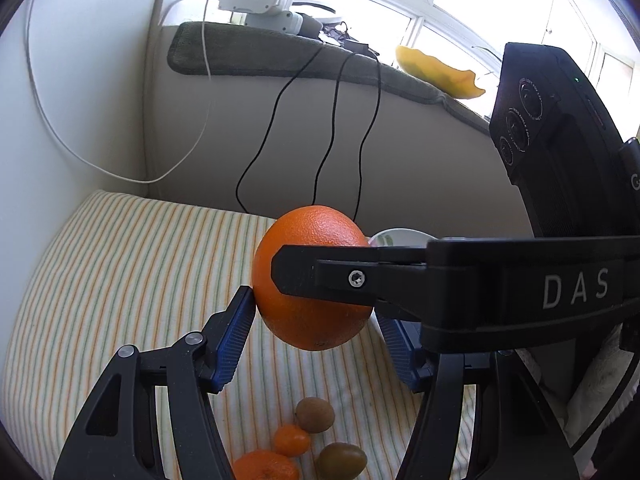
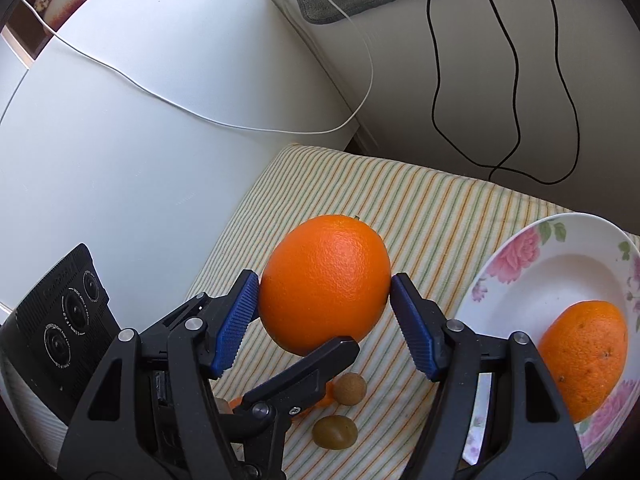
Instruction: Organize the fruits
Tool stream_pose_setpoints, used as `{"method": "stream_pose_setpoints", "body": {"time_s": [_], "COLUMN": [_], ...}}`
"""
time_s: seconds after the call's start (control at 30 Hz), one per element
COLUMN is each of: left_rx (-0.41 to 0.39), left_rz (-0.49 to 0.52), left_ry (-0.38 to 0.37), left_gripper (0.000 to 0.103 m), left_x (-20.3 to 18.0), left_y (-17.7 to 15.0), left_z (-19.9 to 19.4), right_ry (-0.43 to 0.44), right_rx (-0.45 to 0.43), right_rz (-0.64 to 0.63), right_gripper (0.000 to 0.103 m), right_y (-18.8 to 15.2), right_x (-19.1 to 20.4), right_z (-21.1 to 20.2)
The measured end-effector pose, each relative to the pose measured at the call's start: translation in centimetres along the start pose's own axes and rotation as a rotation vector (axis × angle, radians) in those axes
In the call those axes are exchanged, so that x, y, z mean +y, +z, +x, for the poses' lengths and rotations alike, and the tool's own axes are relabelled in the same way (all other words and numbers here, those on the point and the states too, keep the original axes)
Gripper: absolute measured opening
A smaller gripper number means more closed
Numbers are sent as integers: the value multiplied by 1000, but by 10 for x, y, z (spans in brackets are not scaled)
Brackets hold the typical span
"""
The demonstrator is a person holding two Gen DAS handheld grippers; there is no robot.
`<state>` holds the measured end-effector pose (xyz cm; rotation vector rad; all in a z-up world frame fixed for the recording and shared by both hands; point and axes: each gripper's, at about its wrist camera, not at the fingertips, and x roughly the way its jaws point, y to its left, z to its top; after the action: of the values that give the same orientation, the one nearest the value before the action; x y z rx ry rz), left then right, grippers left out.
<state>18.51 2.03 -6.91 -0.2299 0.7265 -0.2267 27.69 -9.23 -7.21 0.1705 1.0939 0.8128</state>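
The held orange hangs in the air above the striped cloth, and both tools meet on it. In the right wrist view, the right gripper has its 2 blue pads pressed against opposite sides of the fruit, so it is clamped on it. This grip across the widest part likely keeps the round, smooth-skinned fruit from rolling out.

The left gripper brackets the same orange from another angle. Its near pad touches the peel. Its far pad is partly hidden behind a black finger of the right gripper that crosses the fruit, so whether the left gripper actually grips cannot be told. In the right wrist view, 1 left finger reaches under the orange, as if supporting it. This looks like a handover, or a shared carry, between the 2 tools.

The floral plate sits on the cloth to the right and bears a plated orange, so the plate is probably where the oranges are being gathered. Below the grippers on the cloth lie 2 small mandarins and 2 brownish-green fruits, possibly kiwis, not yet sorted.
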Motion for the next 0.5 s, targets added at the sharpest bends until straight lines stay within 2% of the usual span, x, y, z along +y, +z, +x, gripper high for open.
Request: {"method": "stream_pose_setpoints", "body": {"time_s": [0.5], "left_rx": [61], "left_rz": [25], "left_ry": [-67], "left_gripper": [62], "left_x": [-43], "left_y": [10], "left_z": [51], "right_ry": [-70], "right_rx": [-14], "right_rz": [55], "right_gripper": [71], "right_y": [1], "right_x": [-56], "right_z": [-26]}}
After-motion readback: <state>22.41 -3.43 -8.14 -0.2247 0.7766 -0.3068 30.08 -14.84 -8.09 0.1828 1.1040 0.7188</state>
